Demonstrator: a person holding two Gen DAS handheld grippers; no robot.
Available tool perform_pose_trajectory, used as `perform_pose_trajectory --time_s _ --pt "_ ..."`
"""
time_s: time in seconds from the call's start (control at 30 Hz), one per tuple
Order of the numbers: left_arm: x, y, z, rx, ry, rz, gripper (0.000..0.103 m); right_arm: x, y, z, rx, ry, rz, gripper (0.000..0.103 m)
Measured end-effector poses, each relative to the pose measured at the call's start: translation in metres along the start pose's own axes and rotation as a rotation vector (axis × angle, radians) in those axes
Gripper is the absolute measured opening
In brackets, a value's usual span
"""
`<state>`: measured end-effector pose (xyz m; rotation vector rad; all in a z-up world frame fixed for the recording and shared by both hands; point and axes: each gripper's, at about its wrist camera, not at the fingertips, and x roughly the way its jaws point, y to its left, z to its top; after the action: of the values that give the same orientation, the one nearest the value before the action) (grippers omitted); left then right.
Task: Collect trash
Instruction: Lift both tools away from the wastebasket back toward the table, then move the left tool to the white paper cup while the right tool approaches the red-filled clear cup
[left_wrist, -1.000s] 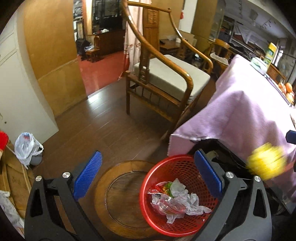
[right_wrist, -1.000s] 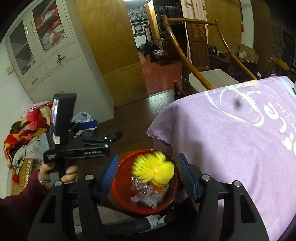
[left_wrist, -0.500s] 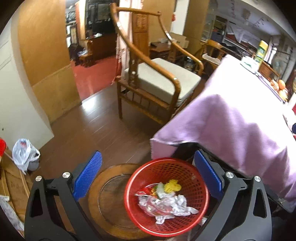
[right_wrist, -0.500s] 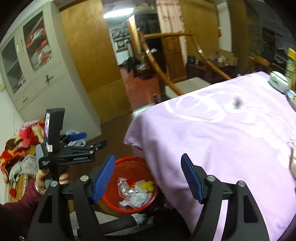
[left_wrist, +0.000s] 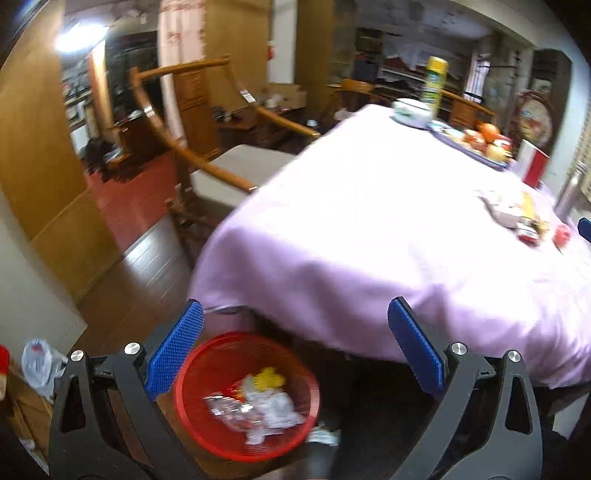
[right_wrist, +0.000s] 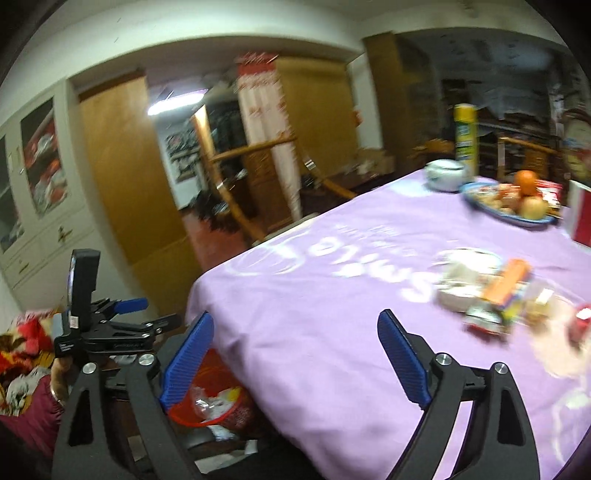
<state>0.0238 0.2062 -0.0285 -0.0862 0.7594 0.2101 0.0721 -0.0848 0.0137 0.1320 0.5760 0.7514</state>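
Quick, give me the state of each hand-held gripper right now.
Left hand-held gripper: open, holding nothing, above the red basket.
Right hand-held gripper: open, holding nothing, over the purple tablecloth.

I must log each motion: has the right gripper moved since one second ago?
Yes. The right gripper has risen and turned from above the red basket toward the purple table; the basket now sits low left, and wrappers show ahead.
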Motion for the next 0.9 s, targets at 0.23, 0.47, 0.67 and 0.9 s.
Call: perform_pose_trajectory --time_s 0.23,0.47,0.67,0.9 --pt "0.027 -0.102 0.028 0.153 0.027 -0.139 0.096 -0.046 -0.099 -0.024 0.154 -0.069 -0.182 0.094" --pt "0.095 -0.199 0.064 0.266 0.109 -0.25 0.096 -0.056 -0.19 -0.043 0.287 -0.075 -0.393 0.096" --pt "0.138 -0.256 0.11 0.269 0.131 -0.307 0.096 -0.048 -0.225 -0.042 0.327 -0.086 -0.467 0.096" --pt "0.179 -0.316 0.149 0.29 0.145 -0.336 0.096 -0.043 -0.241 -0.04 0.398 -0.089 -0.401 0.097"
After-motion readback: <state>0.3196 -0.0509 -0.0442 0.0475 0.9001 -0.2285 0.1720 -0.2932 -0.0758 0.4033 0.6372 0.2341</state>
